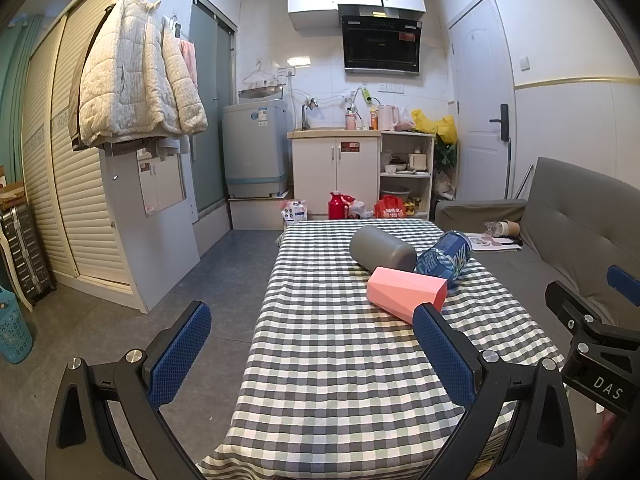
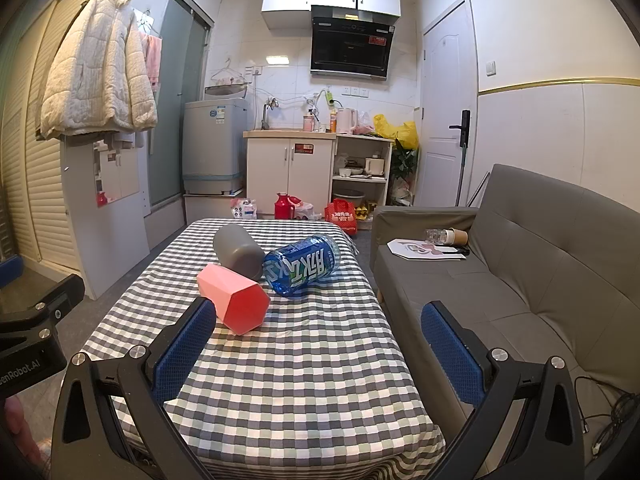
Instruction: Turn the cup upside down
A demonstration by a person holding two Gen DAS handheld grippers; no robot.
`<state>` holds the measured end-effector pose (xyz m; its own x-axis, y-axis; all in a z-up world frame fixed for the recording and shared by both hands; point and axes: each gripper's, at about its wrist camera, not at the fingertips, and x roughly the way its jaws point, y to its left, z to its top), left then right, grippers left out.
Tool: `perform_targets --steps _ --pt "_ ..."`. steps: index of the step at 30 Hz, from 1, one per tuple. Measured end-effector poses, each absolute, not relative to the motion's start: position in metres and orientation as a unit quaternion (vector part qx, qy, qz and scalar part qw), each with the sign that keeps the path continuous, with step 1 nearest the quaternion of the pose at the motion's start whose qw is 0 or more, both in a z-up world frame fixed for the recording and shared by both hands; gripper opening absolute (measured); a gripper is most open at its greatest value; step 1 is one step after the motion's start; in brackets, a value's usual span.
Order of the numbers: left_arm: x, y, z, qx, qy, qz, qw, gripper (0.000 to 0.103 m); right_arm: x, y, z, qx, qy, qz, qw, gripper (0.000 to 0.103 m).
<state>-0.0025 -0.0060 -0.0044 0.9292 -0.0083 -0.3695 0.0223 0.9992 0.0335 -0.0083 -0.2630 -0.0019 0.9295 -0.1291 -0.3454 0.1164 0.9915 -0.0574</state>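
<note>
Three containers lie on their sides in a cluster on the far half of the counter (image 2: 280, 380), which is draped in a grey-and-white checked cloth. The pink cup (image 2: 234, 302) is faceted, nearest the cameras, with its hexagonal end turned toward the right wrist view. Just behind it lies the grey cup (image 2: 238, 254), a smooth cylinder, touching or almost touching the pink one. To the right of both rests a blue bottle (image 2: 302, 266) with white lettering on its label, its side close against the grey cup.

The left gripper (image 1: 316, 354) hangs over the near left part of the counter with its blue-padded fingers spread wide and nothing between them; its right finger overlaps the near end of the pink cup (image 1: 406, 292) in the left wrist view, though contact cannot be told. The right gripper (image 2: 320, 354) is likewise spread apart and empty — its left finger sits in front of the pink cup's near edge, while its right finger lies over the edge of the grey sofa (image 2: 540, 264) beside the counter.

Beyond the counter stand a white cabinet (image 2: 290, 168) and a washing machine (image 2: 214, 144), and a quilted cream jacket (image 2: 98, 68) hangs on the left.
</note>
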Motion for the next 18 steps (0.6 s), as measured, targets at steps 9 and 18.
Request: perform_targets --steps 9,18 --pt "-0.002 -0.0051 -0.0037 0.017 0.188 -0.008 0.982 0.103 -0.0084 -0.264 -0.0023 -0.018 0.177 -0.062 0.982 0.103" --pt "-0.002 -0.0048 -0.0041 0.017 0.188 -0.008 0.982 0.103 -0.0083 -0.264 -0.0021 -0.018 0.177 -0.062 0.982 0.103"
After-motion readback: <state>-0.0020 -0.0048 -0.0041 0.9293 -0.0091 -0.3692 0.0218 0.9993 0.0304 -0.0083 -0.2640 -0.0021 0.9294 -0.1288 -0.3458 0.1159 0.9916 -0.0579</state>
